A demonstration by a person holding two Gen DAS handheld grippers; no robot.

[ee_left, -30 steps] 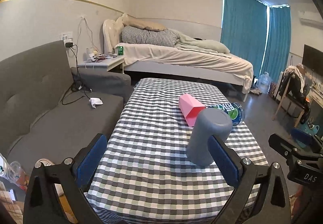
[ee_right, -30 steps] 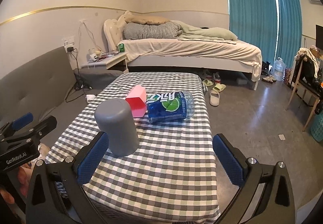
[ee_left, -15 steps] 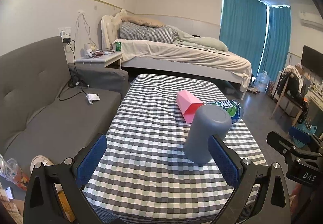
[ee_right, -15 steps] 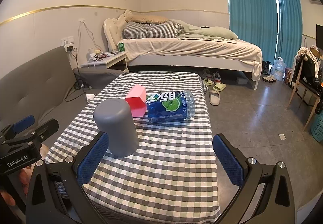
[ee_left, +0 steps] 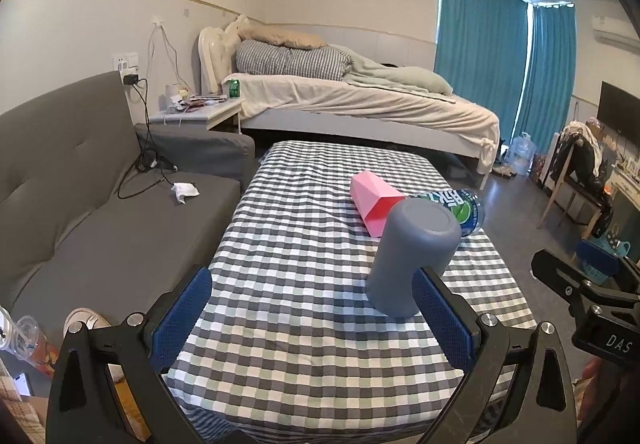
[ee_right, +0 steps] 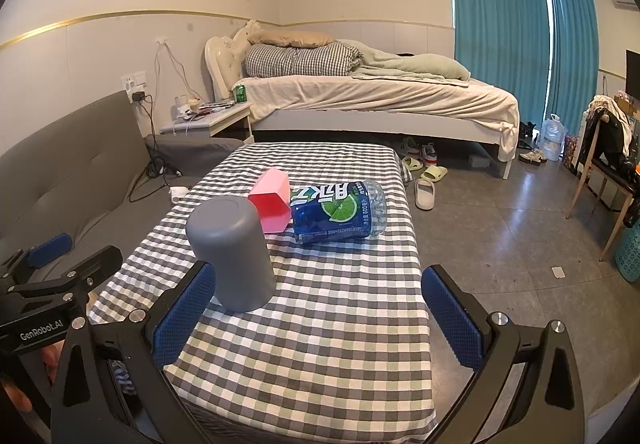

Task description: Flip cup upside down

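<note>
The grey cup (ee_right: 232, 254) stands base-up on the checked worktop (ee_right: 340, 324). Its rim is hidden underneath. Both grippers' fingers (ee_left: 182, 318) (ee_right: 452, 318) are spread, holding nothing.

Near table edge: bare checked tablecloth (ee_right: 320, 344) lay between the wide-open right gripper (ee_right: 320, 320) and the objects.
Left half of table: bare cloth ahead of the open left gripper (ee_left: 312, 318).
Grey cup (ee_right: 232, 252): stood mouth-down, clear on its near, left and right sides.
Behind cup: a pink carton (ee_right: 272, 205) and a lying bottle (ee_right: 340, 211) crowded the far side.
Far table end: bare cloth beyond the carton.
</note>
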